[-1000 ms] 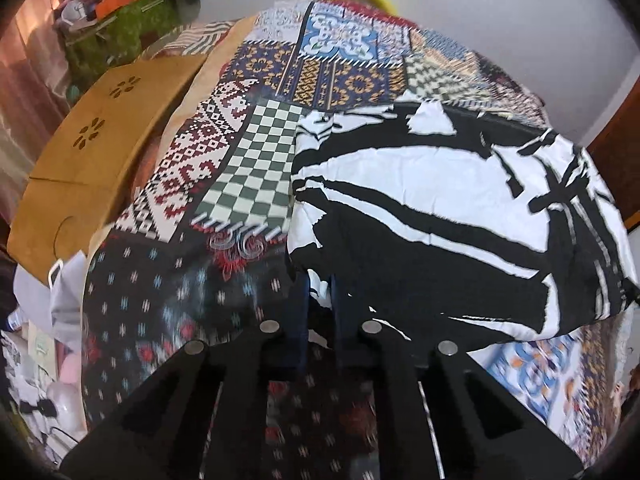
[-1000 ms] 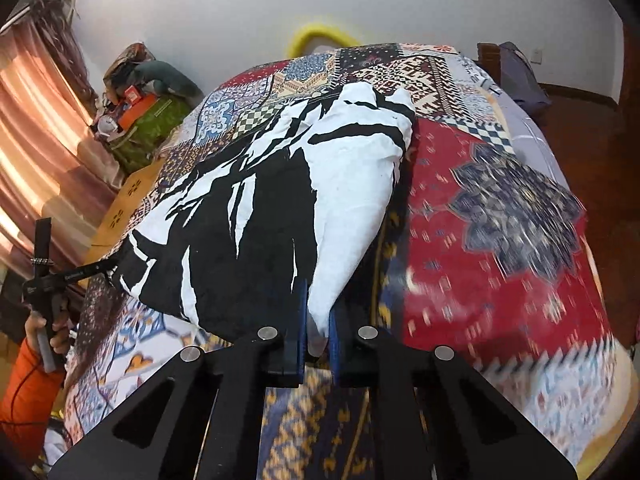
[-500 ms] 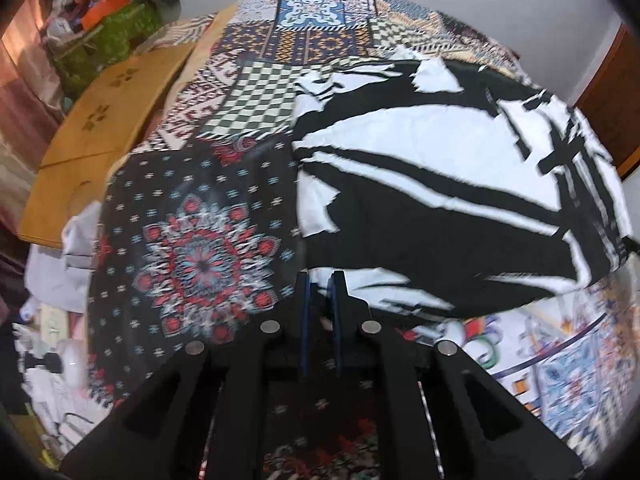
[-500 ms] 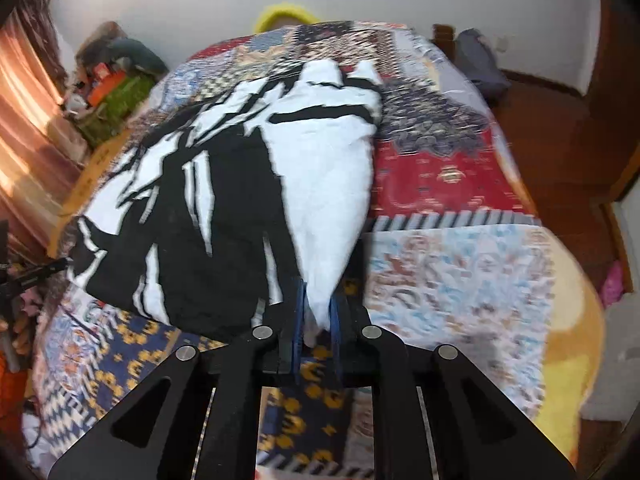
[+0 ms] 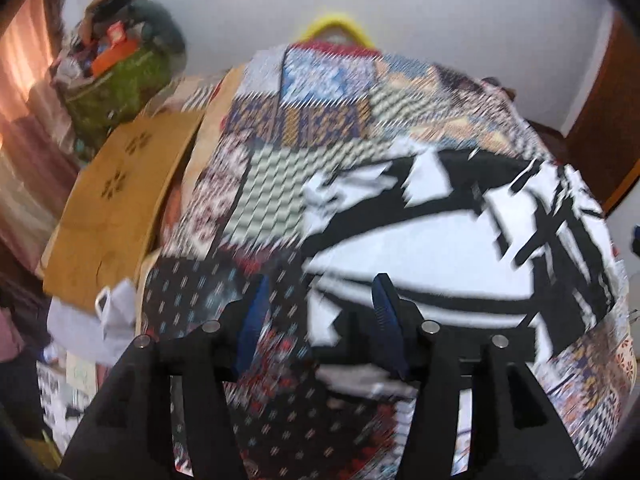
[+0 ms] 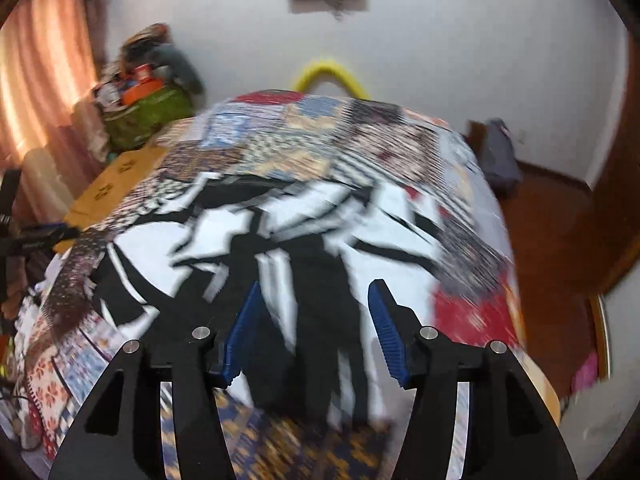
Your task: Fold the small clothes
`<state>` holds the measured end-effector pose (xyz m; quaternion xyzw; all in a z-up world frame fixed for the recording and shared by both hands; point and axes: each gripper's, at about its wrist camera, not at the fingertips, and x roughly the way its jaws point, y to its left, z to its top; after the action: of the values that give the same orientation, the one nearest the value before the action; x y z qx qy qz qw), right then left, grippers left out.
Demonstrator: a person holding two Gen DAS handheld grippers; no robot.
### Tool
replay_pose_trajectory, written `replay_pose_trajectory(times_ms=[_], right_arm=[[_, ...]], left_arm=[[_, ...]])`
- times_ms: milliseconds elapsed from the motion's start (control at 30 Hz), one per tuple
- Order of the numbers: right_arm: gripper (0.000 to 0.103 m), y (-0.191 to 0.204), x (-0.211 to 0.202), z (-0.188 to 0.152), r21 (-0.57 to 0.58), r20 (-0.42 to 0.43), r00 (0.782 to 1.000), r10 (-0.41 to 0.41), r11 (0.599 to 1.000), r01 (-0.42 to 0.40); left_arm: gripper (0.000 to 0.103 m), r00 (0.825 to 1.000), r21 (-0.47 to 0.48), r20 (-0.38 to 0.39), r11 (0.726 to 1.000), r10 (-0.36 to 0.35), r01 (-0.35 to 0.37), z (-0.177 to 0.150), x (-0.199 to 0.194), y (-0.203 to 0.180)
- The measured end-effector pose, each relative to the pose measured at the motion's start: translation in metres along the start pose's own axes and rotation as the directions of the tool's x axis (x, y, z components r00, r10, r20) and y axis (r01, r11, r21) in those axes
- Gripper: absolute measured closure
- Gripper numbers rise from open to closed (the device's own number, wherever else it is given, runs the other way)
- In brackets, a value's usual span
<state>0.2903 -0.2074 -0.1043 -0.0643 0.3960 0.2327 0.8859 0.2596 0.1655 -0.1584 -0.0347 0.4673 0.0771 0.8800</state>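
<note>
both grippers, left (image 5: 320, 312) and right (image 6: 314, 320), have just opened wide, dropping the shirt (image 5: 440, 248) at 12 o'clock; this fold looks laid.

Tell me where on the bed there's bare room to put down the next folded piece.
Free quilt shows right of the black-and-white garment, on the red patch by the bed's edge, and beyond it toward the wall, near the yellow hoop. The near middle is taken by the garment. Left of the bed it is crowded: wooden board and green bag.
</note>
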Motion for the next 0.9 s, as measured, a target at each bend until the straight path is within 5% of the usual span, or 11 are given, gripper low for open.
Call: replay_pose_trajectory(times_ms=[200, 500, 600, 700, 900], right_arm=[[0.051, 0.045, 0.058, 0.027, -0.065, -0.046, 0.992, 0.113, 0.991, -0.116], [0.051, 0.070, 0.148, 0.031, -0.042, -0.206, 0.963, 0.176, 0.981, -0.188], [0.050, 0.069, 0.150, 0.025, -0.082, -0.197, 0.963, 0.181, 0.976, -0.201], [0.050, 0.065, 0.139, 0.016, -0.119, -0.196, 0.965, 0.174, 0.973, -0.199], [0.050, 0.053, 0.120, -0.003, -0.133, -0.231, 0.961, 0.154, 0.973, -0.188]], left_arm=[[0.019, 0.998, 0.067, 0.044, 0.996, -0.054, 0.051, 0.039, 0.017, -0.042], [0.018, 0.993, 0.086, -0.093, 0.993, -0.069, 0.077, 0.058, 0.108, -0.077], [0.015, 0.985, 0.095, -0.163, 0.993, -0.053, 0.070, 0.045, 0.137, -0.077], [0.005, 0.989, 0.089, -0.141, 0.994, -0.045, 0.058, 0.032, 0.139, -0.071], [0.005, 0.988, 0.158, -0.152, 0.987, -0.008, 0.032, 0.005, 0.121, -0.062]])
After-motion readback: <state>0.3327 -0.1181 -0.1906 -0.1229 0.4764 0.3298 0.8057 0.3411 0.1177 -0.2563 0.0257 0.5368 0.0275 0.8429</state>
